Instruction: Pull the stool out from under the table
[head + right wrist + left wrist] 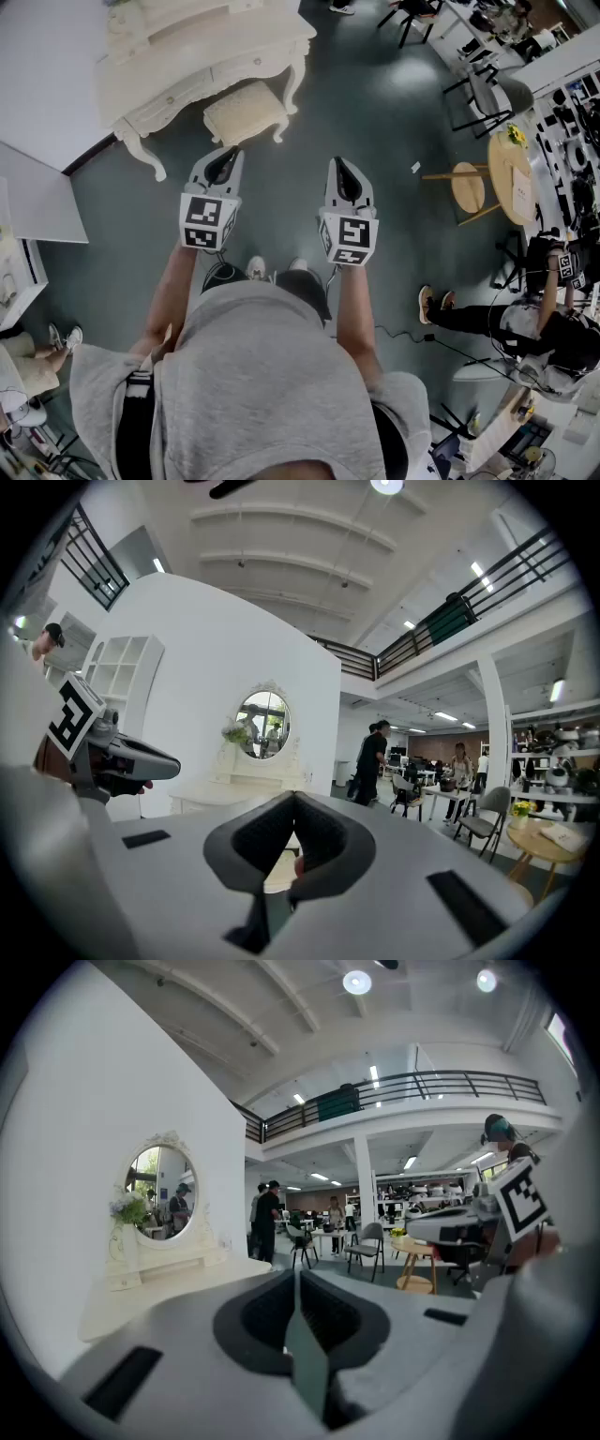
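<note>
Two tongs are pointing forward with jaws pressed together, gripping nothing: the left gripper (223, 159) and the right gripper (340, 171). The stool (246, 111) is sitting just ahead of the left one, not touching it, partly tucked under the table (202, 66). It is showing a padded, cream, squarish seat and curved white legs; the table is showing carved, ornate white edges.

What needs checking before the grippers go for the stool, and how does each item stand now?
1. Stool in sight: ok, partly under the dressing table.
2. Left gripper empty: ok, nothing between its fingers.
3. Right gripper empty: ok.
4. Fingers apart for a grasp: not ok, both pairs are together.
5. Grippers at the stool: not ok, both are short of it.
</note>
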Demonstrator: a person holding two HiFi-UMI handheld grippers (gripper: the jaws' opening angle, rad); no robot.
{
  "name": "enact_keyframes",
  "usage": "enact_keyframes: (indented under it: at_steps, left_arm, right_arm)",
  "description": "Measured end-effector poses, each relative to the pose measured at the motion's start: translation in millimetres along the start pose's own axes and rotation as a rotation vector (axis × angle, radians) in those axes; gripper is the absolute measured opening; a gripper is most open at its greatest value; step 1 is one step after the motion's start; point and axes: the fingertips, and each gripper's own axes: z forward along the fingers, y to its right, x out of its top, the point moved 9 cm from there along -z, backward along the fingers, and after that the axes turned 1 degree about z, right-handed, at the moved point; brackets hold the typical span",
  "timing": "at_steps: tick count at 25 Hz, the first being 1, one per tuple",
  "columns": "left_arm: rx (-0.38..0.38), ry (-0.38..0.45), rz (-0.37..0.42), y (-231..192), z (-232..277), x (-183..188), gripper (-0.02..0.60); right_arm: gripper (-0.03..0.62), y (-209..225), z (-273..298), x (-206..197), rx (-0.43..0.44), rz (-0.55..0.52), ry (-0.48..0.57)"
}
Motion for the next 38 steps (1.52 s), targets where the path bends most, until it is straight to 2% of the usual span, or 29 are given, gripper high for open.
enact_keyframes:
  at_steps: [11,24,30,38]
  left_arm:
    - [0.002,0.013,-0.014,-13.4,6.5,0.1,0.021]
    - [0.069,0.024,-0.058,-37.4,34.2,1.1,0.021]
    - [0.119,0.013,-0.095,-48.8,74.2,2.0,0.021]
    - [0.210,-0.040,-0.115,-67.6,153.9,5.6,0.021]
  right_arm:
    - [0.014,-2.6,15.0,4.4,-0.002,0.000,-0.001]
    - [0.014,7.3,68.6,11.7,0.060,-0.008,0.015]
    - [0.014,29.5,119.5,5.3,0.113,-0.001,0.017]
    - [0.014,79.7,210.7,-2.5,0.203,0.009,-0.020]
